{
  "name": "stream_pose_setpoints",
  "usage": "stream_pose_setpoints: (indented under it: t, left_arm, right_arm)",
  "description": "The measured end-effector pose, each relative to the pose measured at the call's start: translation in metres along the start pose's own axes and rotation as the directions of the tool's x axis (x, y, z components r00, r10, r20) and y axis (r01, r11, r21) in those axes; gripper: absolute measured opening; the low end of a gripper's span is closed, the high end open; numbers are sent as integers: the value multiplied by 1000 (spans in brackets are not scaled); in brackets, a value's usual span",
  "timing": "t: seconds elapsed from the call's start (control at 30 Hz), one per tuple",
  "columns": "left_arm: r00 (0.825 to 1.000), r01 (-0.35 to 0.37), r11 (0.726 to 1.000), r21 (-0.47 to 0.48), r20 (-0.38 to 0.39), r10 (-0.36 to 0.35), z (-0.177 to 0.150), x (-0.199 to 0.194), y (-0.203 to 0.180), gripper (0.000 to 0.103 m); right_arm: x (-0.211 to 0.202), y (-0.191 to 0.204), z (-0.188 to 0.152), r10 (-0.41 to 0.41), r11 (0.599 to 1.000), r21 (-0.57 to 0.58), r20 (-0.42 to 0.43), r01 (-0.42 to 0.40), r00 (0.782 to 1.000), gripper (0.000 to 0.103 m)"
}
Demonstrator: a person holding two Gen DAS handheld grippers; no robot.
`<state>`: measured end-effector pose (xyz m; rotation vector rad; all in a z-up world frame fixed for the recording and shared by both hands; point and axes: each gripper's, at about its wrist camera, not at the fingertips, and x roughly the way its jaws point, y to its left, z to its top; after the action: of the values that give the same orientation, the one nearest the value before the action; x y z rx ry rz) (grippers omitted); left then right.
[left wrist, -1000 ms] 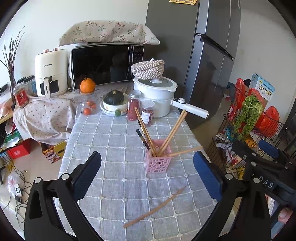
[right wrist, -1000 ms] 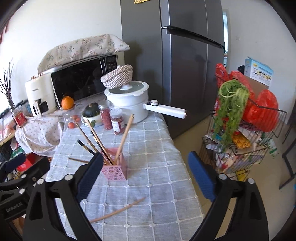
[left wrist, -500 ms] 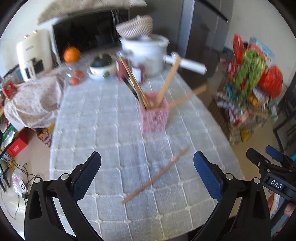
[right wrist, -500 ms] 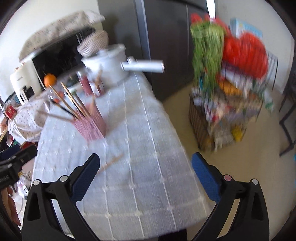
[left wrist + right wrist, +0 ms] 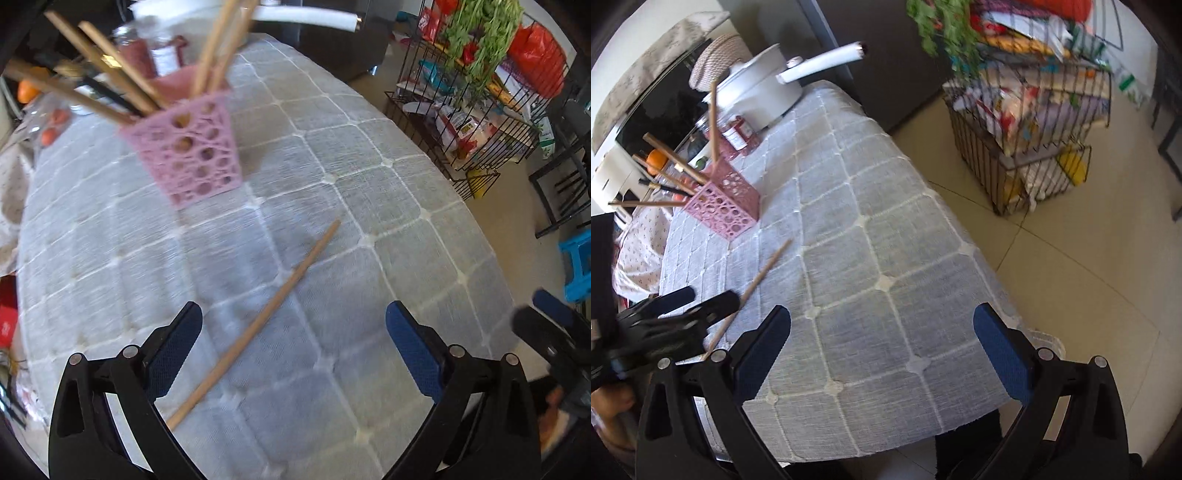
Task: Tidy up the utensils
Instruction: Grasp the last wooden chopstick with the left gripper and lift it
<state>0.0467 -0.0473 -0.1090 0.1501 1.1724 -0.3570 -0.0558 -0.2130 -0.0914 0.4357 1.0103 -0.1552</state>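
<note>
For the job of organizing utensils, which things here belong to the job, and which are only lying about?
Belong to the job:
- loose chopstick lying on the tablecloth
- pink holder with chopsticks standing in it
- left tool, open above the loose chopstick

Only lying about:
- white pot
- red jars
- wire rack on the floor

You've got a white pot (image 5: 757, 92) beside red-lidded jars (image 5: 738, 131), and a wire rack (image 5: 476, 122) on the floor.
</note>
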Motion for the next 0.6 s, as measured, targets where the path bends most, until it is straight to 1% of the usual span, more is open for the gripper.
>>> stream_pose_setpoints:
  t: [0.03, 0.07, 0.13, 0.17, 0.2, 0.23, 0.27, 0.37, 0.4, 0.47, 0.5, 0.6]
  left_arm:
    - [1000, 3, 1000, -5, -9, -3, 3, 9, -1, 87]
    - [1000, 8, 1000, -12, -20, -8, 5, 19, -1, 85]
    - [999, 24, 999, -24, -34, -25, 8, 32, 2, 75]
    - [999, 26, 999, -24, -43, -27, 10, 38, 2, 73]
    - [999, 14, 1000, -17, -39, -15, 12, 41, 1, 72]
    - [1000, 5, 1000, 2, -26, -5, 15, 42, -1, 72]
    - [1000, 8, 1000, 19, -30, -7, 18, 43, -4, 72]
    - [998, -23, 996, 90, -57, 28, 26, 45, -13, 64]
    - [997, -14, 994, 104, -71, 21, 28, 44, -14, 58]
    - [995, -20, 992, 127, -93, 32, 28, 42, -15, 50]
    - [995, -18, 990, 137, -99, 32, 26, 41, -15, 42]
    - [992, -21, 986, 166, -119, 41, 19, 35, -13, 15]
  right_arm:
    - [2, -5, 0, 3, 1000, 15, -1, -3, 1000, 97]
    - [3, -9, 2, 4, 1000, 28, -4, -4, 1000, 97]
    - [7, -16, 4, 8, 998, 58, -16, -7, 1000, 97]
    - [9, -19, 5, 14, 997, 73, -23, -12, 1000, 97]
    - [10, -21, 6, 23, 996, 85, -31, -20, 999, 97]
    - [12, -22, 7, 36, 995, 98, -39, -32, 999, 97]
    - [13, -22, 7, 43, 994, 101, -42, -39, 998, 97]
    - [14, -17, 7, 51, 995, 90, -41, -47, 998, 97]
    - [14, -15, 7, 49, 996, 83, -38, -46, 998, 97]
    - [12, -11, 7, 44, 997, 67, -28, -42, 999, 97]
    - [12, -10, 7, 40, 998, 59, -24, -38, 999, 97]
    - [12, -11, 7, 34, 998, 56, -24, -33, 999, 97]
